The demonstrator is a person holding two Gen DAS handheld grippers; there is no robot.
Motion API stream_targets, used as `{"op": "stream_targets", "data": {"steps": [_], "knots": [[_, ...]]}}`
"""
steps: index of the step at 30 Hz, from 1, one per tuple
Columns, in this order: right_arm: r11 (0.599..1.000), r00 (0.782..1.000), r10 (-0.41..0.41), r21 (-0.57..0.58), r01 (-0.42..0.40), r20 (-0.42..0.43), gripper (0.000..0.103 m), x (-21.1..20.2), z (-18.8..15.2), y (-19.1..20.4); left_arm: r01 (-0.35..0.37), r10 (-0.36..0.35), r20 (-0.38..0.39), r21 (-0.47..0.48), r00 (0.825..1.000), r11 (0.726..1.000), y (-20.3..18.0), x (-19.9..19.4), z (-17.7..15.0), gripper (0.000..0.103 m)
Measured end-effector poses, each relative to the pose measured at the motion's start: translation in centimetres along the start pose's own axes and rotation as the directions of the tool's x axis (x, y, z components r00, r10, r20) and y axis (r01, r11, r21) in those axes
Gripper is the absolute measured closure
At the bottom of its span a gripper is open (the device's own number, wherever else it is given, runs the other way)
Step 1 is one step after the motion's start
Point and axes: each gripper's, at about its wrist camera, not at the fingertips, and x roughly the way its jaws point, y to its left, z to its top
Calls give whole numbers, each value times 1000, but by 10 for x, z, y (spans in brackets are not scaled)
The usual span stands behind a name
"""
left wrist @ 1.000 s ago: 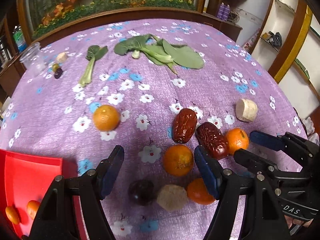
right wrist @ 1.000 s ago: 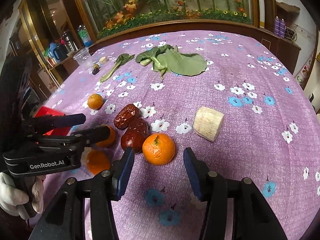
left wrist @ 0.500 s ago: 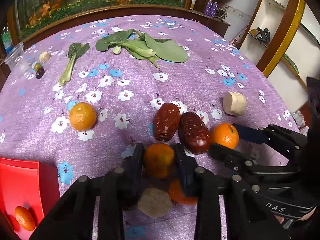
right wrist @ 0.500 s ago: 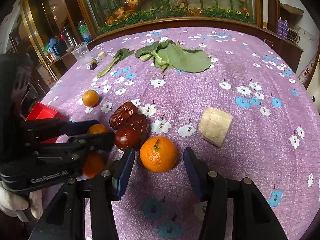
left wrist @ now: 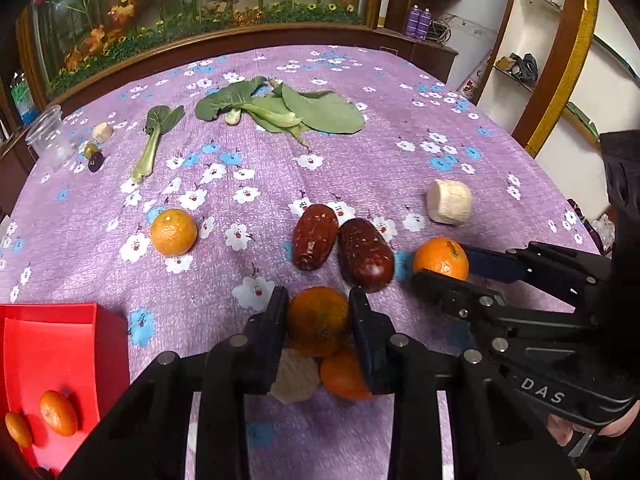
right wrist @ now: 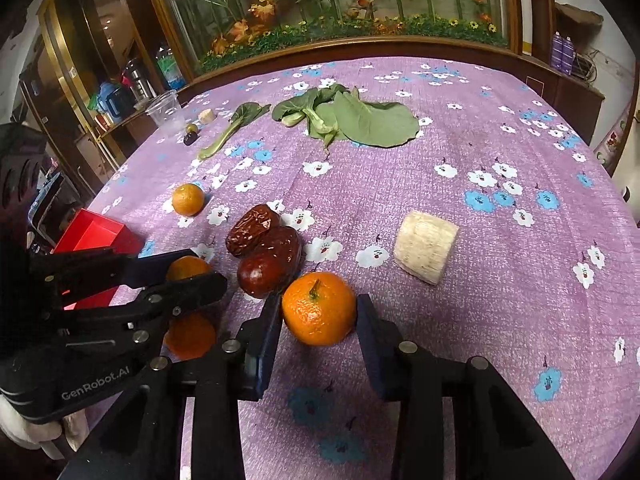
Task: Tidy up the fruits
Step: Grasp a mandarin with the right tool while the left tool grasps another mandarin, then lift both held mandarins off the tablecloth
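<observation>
Left gripper (left wrist: 319,322) — its jaws, standing wide a second ago, are now clamping a dark-skinned mandarin (left wrist: 318,320), pads pressing both flanks; the fruit is sitting at 6 o'clock in the left wrist view, seemingly just off the cloth. Below it, another orange fruit (left wrist: 342,376) and a pale beige lump (left wrist: 294,378) are lying side by side on the tablecloth (left wrist: 360,168).

Right gripper (right wrist: 318,316) — its jaws have just been closing and are now hugging a bright stemmed mandarin (right wrist: 319,308), the left pad touching and the right pad meeting the skin at its edge; judged a fresh grip, the fruit apparently not yet lifted.

Red tray (left wrist: 60,360) — waiting at 8 o'clock in the left view, already holding two small orange fruits (left wrist: 58,412); judged the destination.

Two red dates (left wrist: 344,246) — lying side by side toward 12 o'clock of the held fruit, touching each other.

Loose mandarin (left wrist: 174,232) — lying at 10 o'clock, well apart. White cut chunk (left wrist: 448,202) — at 2 o'clock.

Leafy greens (left wrist: 280,110) and a clear cup (left wrist: 48,138) — lying at the far edge.

Meaning: both hands are now carrying a load, so two mandarins are ready for the tray; dates and remaining citrus are still awaiting sorting.
</observation>
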Motion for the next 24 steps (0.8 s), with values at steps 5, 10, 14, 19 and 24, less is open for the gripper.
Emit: {"op": "stream_targets", "data": {"steps": [5,10,14,19,24], "knots": [[1000,1000,3,2,-3,14,63,-10,-6,4,-16,16,22,11,1000,1000,-8,-17,-7,73],[1000,1000,5,-1,-5,25,63,-21,-13,10,-20,19,43,22,999,1000,-16,-32,-15,73],[1000,999,8,-1,-8,32,63,-29,-19,15,-26,25,58,22,998,999,-20,-44,-22,73],[1000,999,12,-7,-12,37,63,-36,-27,22,-30,28,68,17,997,999,-22,-55,-31,73],[1000,999,17,-15,-16,45,63,-44,-33,29,-39,38,77,10,996,999,-22,-66,-39,73]]}}
